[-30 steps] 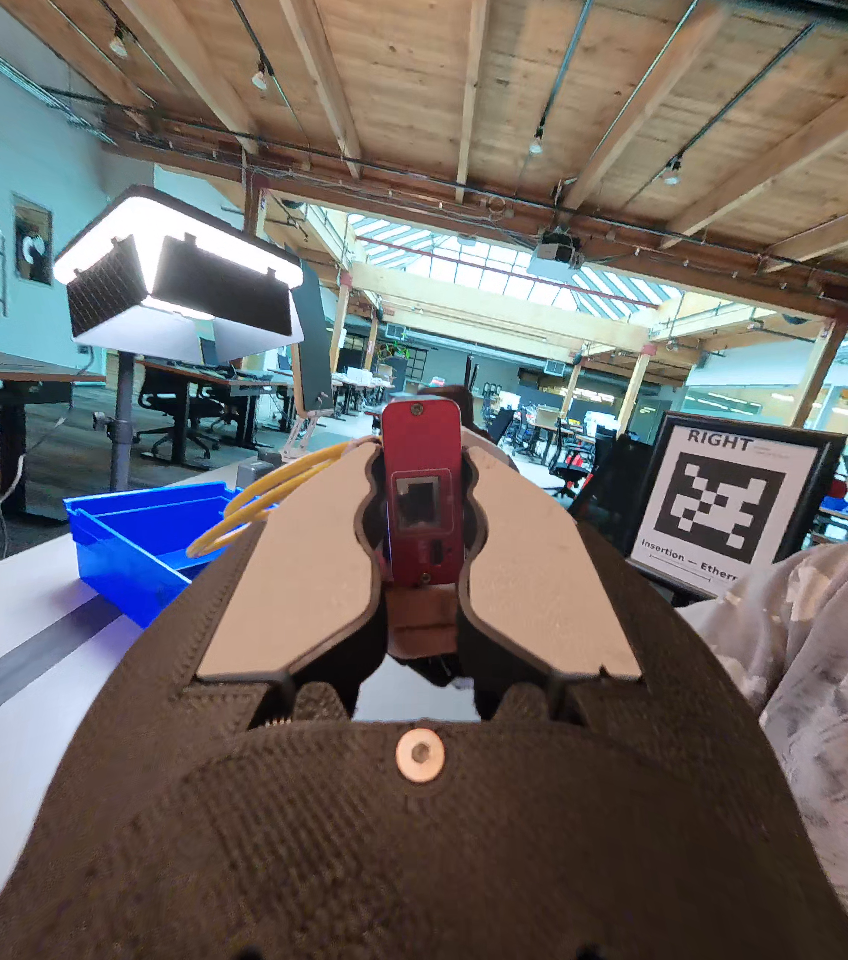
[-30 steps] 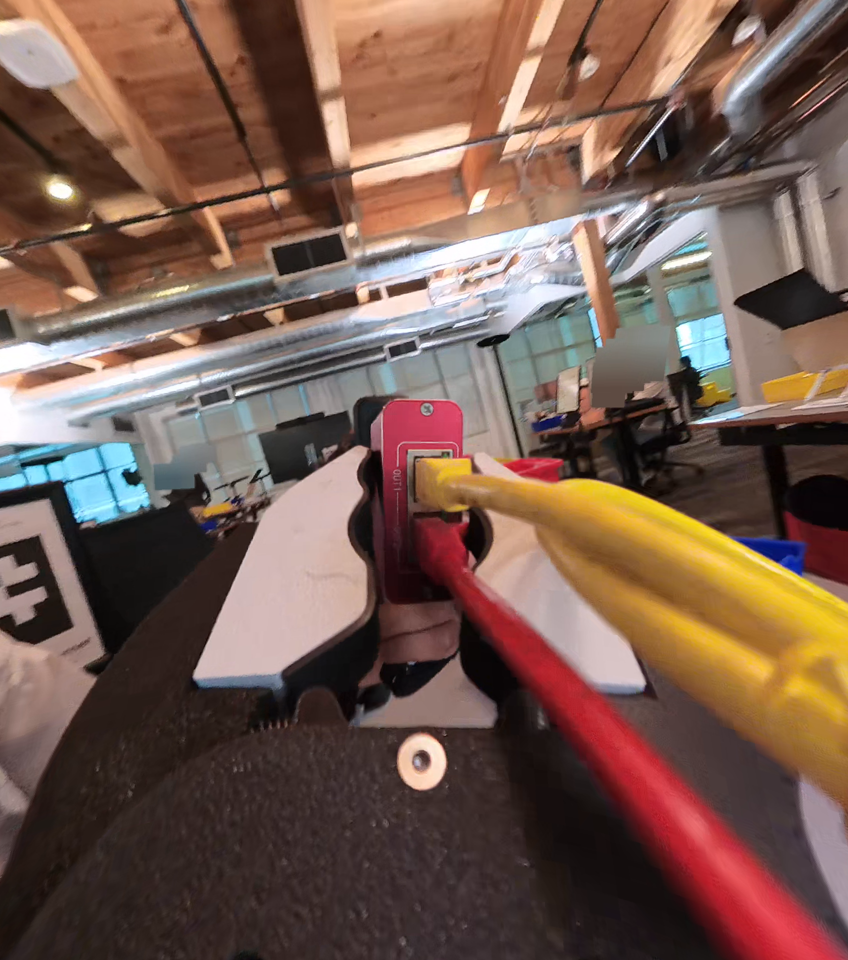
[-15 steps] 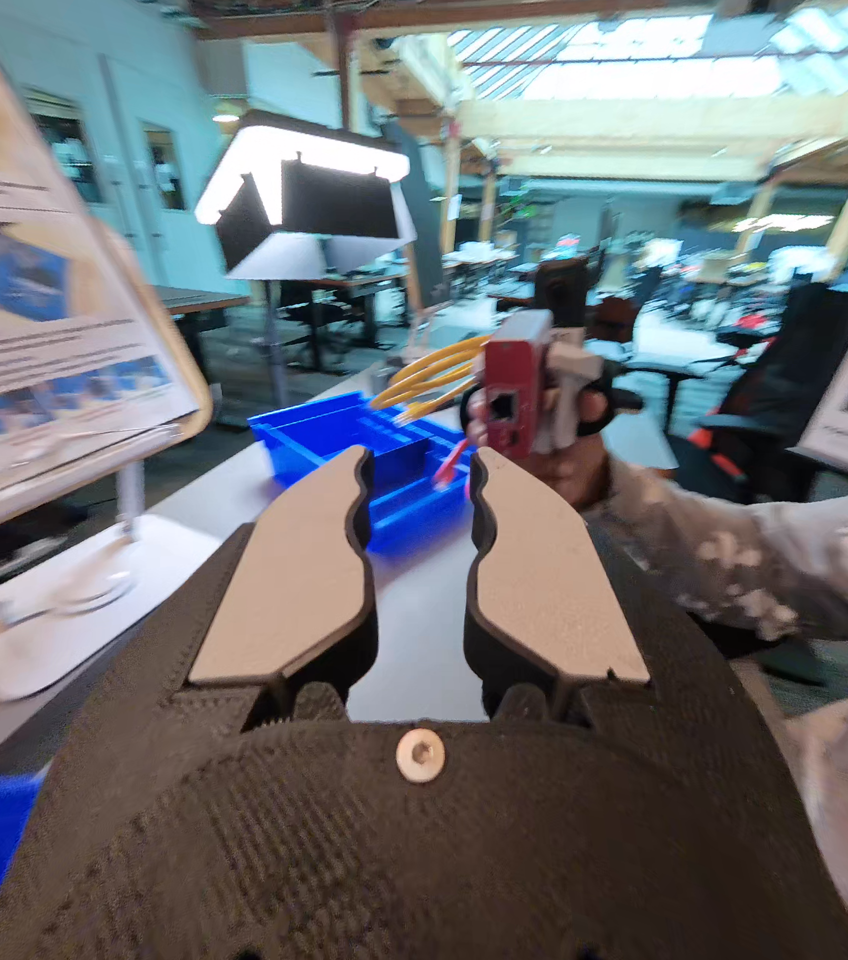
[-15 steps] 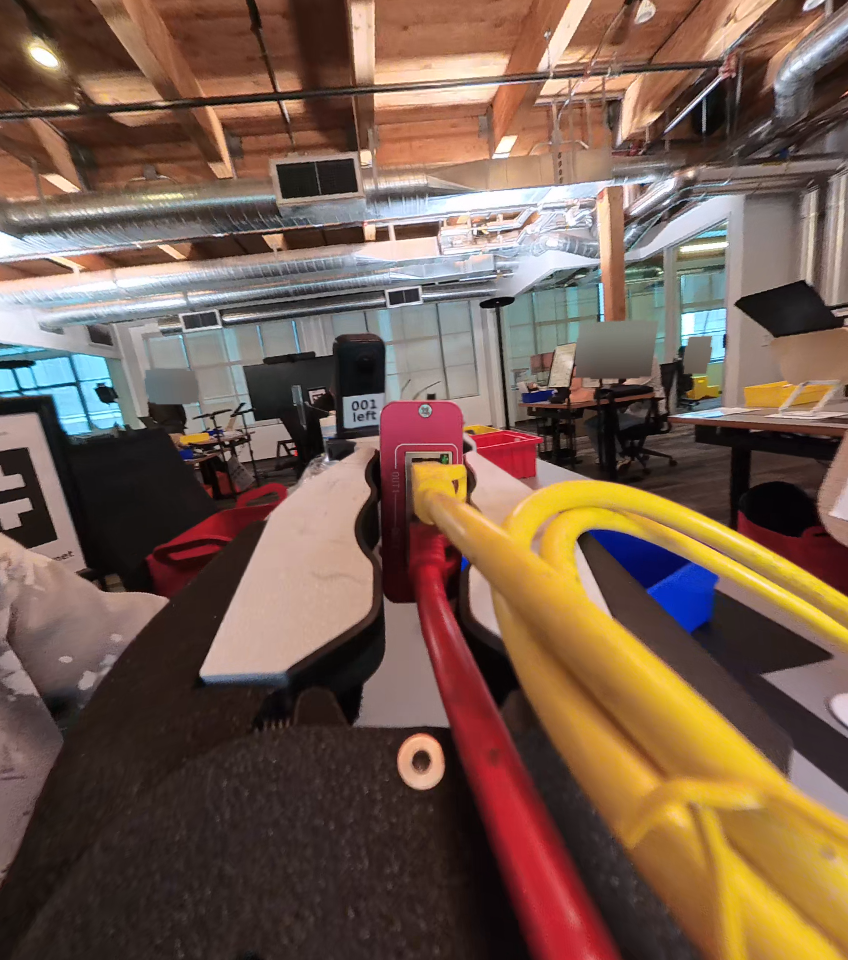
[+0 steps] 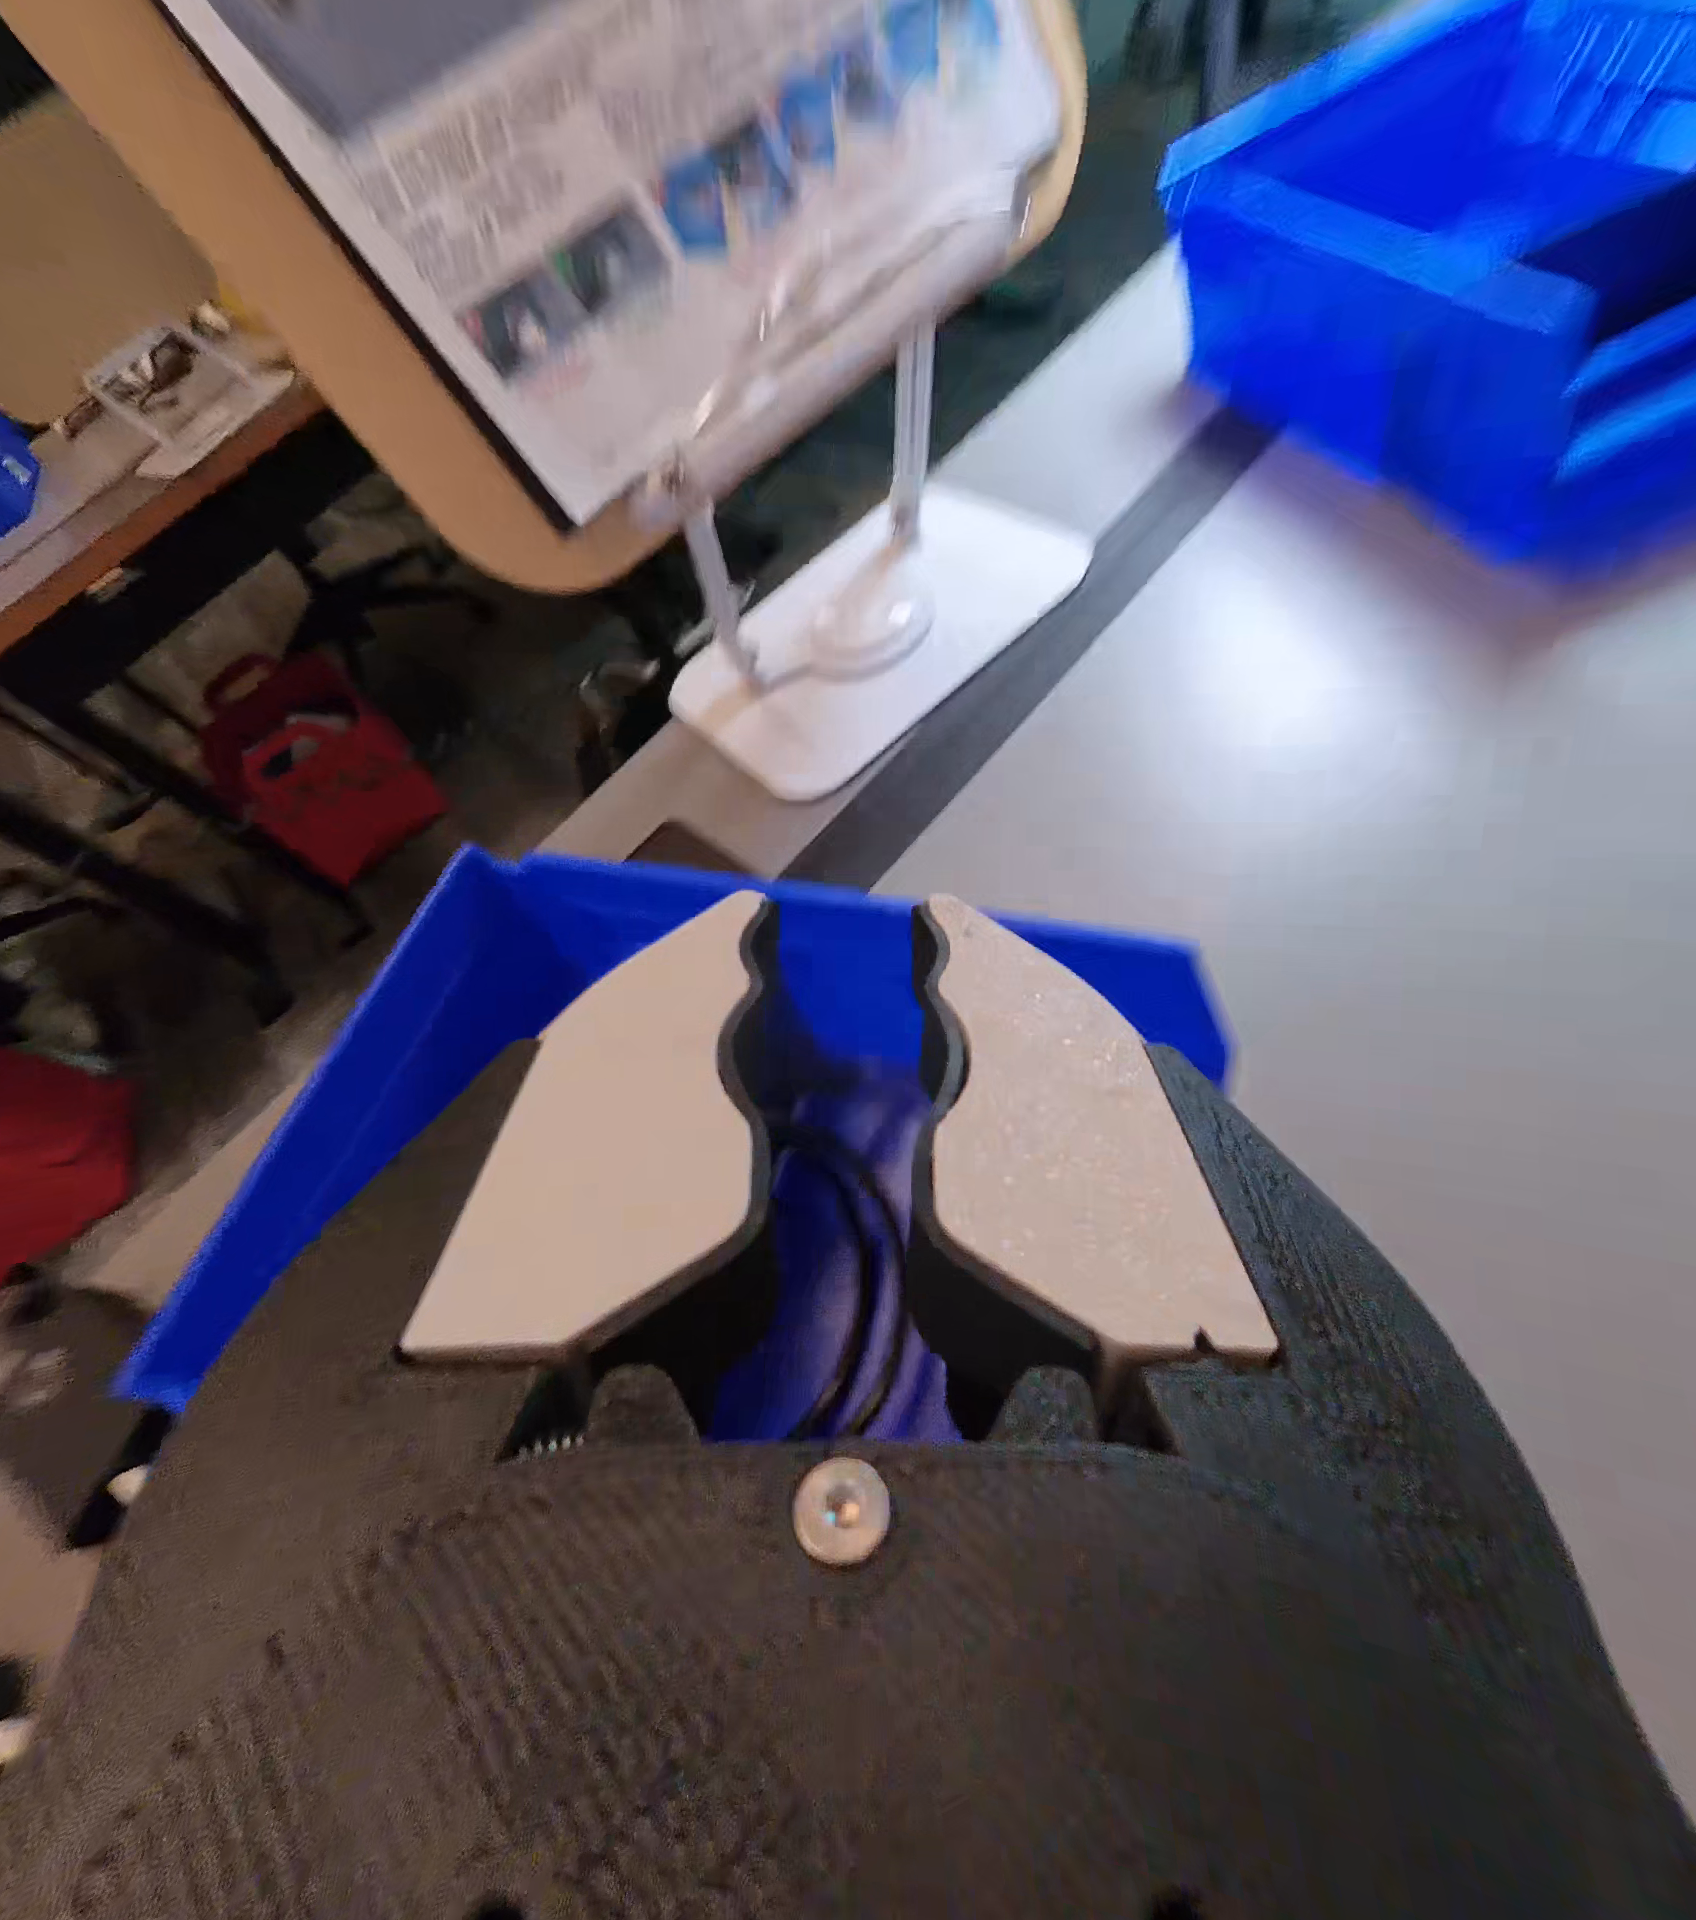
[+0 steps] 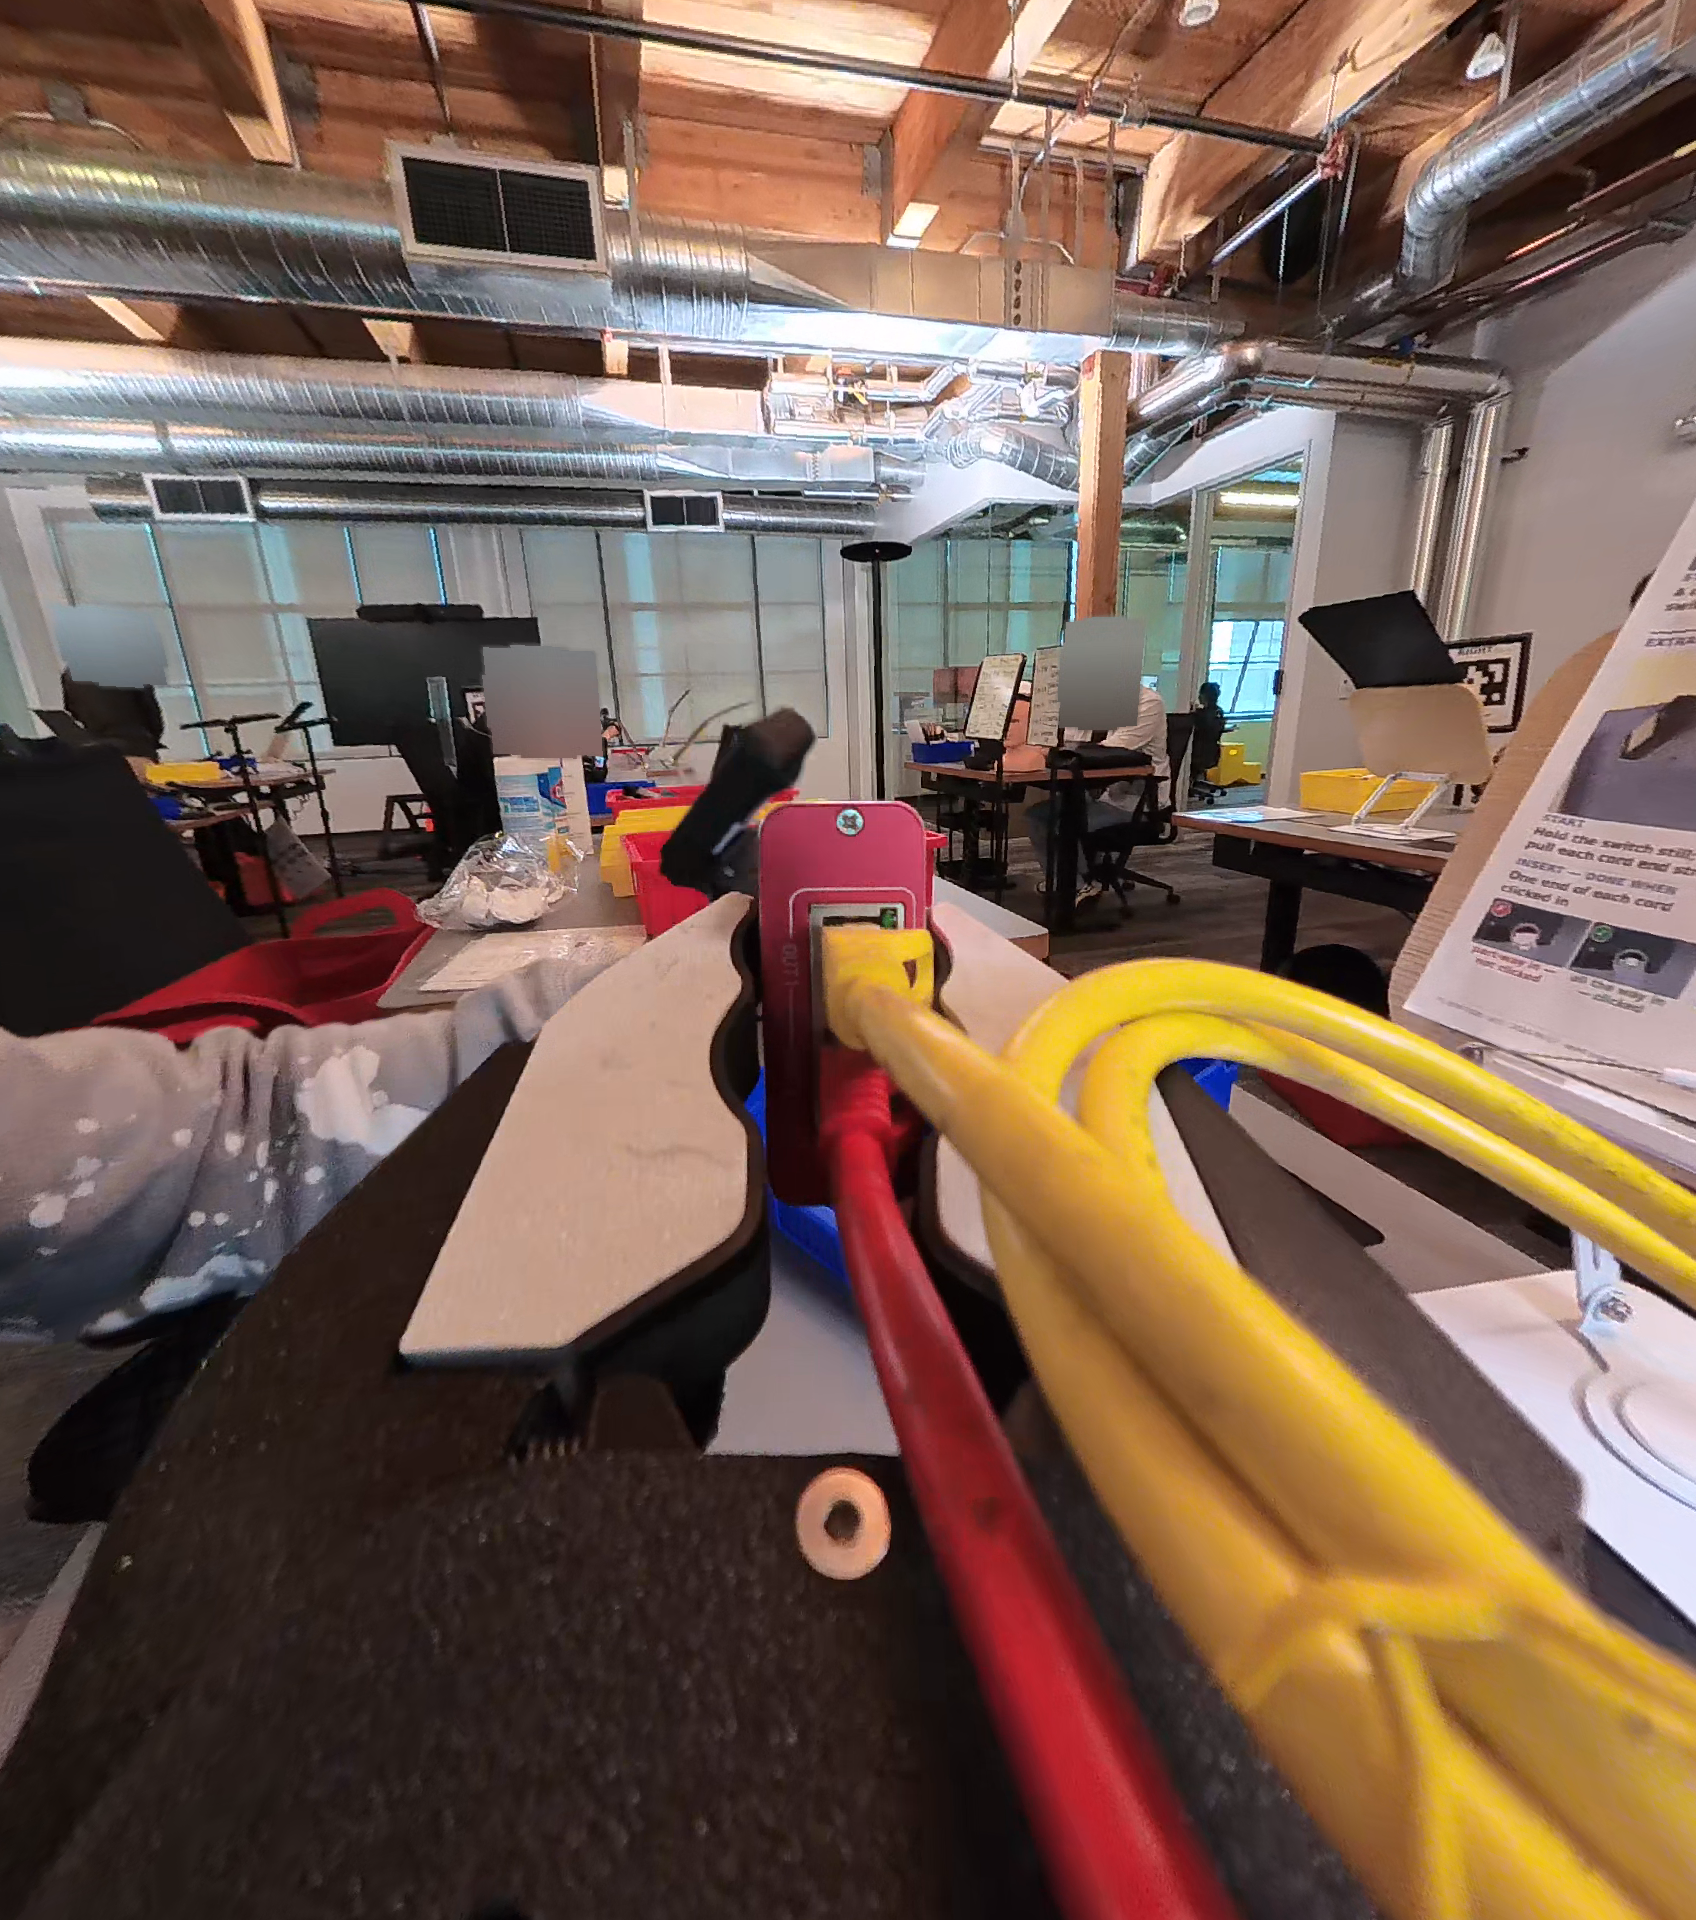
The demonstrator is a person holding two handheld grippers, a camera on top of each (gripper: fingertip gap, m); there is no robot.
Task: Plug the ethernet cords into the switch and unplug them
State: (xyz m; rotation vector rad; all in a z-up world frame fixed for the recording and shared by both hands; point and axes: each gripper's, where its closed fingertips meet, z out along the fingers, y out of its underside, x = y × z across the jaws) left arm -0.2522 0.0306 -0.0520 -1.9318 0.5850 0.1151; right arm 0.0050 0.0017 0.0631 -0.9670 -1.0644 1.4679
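Two grippers work apart from each other. Nearest, the left gripper [image 5: 839, 925] tips downward over the near blue bin [image 5: 428, 1039] at the table's [image 5: 1446, 935] edge, its fingers [image 5: 615, 1153] parted with nothing between them; blue cord [image 5: 839, 1195] shows through the gap, lying in the bin below, and whether the tips touch it cannot be told. To its left the table drops away to the floor, where red bags [image 5: 324, 769] sit; to its right lies bare grey tabletop crossed by a dark strip [image 5: 1031, 665]. Beyond stand a white-based sign stand [image 5: 865, 644] and a second blue bin [image 5: 1446, 312], both blurred. The right gripper [image 6: 839, 935] is held level, pointing out across the room, its jaws clamped on the red switch [image 6: 844, 862], which stands upright between the fingers [image 6: 615, 1122]. A yellow cord [image 6: 1187, 1299] is plugged into the switch's upper port and loops back over the gripper's right side; a red cord [image 6: 927, 1351] is plugged in just below it and runs back along the gripper body. A speckled grey sleeve [image 6: 148, 1122] reaches in from the left, and an instruction sheet on a stand [image 6: 1654, 883] crowds the right side, near the yellow loops. Farther off are desks, yellow and red bins [image 6: 657, 852] and seated people
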